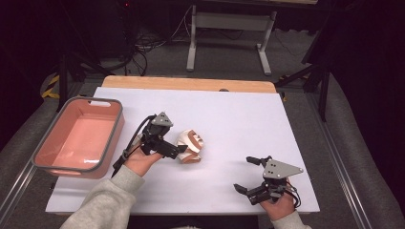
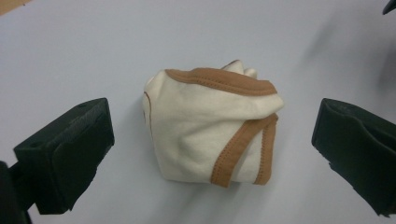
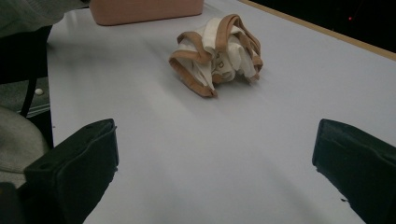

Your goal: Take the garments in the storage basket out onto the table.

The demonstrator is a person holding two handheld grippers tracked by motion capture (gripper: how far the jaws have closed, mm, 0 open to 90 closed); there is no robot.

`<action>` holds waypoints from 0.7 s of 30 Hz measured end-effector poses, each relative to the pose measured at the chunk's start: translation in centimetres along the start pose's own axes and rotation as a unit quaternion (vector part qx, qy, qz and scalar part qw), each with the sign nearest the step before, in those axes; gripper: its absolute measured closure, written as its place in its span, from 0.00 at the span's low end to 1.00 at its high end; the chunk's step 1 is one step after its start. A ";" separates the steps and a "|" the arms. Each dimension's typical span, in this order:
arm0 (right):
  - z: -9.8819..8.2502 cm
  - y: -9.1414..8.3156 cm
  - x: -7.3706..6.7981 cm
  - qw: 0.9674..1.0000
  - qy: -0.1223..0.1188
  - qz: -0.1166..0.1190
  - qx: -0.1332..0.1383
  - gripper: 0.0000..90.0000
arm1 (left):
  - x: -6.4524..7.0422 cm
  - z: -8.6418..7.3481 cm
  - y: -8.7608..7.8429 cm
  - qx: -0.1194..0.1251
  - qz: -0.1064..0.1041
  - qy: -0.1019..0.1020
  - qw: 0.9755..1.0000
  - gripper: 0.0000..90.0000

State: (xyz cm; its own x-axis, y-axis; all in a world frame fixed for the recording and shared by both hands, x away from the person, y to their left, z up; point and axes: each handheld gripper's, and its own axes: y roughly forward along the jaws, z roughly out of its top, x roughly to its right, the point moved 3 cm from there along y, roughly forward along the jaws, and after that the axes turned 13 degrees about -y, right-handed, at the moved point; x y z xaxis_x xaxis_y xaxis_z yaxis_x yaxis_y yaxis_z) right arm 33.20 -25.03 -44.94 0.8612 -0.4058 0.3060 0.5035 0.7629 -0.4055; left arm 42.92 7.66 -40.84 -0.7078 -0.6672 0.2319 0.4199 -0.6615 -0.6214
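A crumpled cream cloth with brown trim [image 1: 190,146] lies on the white table cover, near its middle. In the left gripper view the cloth [image 2: 212,128] sits between the two black jaws, clear of both. My left gripper [image 1: 185,151] is open, its tips right at the cloth's left side. The right gripper [image 1: 248,174] rests open near the front right of the table, a good way from the cloth. From the right gripper view the cloth [image 3: 217,53] lies farther off, ahead of the spread jaws.
A pink bin with a grey rim [image 1: 79,135] stands at the table's left edge, nothing visible in it; its wall [image 3: 144,10] shows beyond the cloth. The wooden table edge [image 1: 188,83] runs along the back. A grey sleeve [image 1: 102,202] comes in at the bottom left.
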 end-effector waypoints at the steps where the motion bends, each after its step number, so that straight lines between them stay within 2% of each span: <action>1: 0.0 0.0 0.0 1.000 0.001 0.000 0.001 0.01 | 0.1 0.1 -0.5 0.005 -0.002 0.002 1.000 0.00; 14: 0.0 0.0 0.0 1.000 0.000 0.001 0.001 0.01 | 0.4 -0.1 -2.6 0.015 -0.006 0.014 1.000 0.00; 21: 0.0 -0.1 0.0 1.000 0.001 0.001 0.002 0.01 | 0.2 -0.8 -4.3 0.029 -0.015 0.030 0.999 0.00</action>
State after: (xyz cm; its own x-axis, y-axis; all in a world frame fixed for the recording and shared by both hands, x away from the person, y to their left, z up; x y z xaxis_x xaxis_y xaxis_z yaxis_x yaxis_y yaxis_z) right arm 33.18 -25.11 -44.87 0.8621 -0.4051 0.3044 0.5019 0.7655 -0.4027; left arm 40.50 10.64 -38.70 -0.7521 -0.6267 0.2039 0.4290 -0.7005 -0.5704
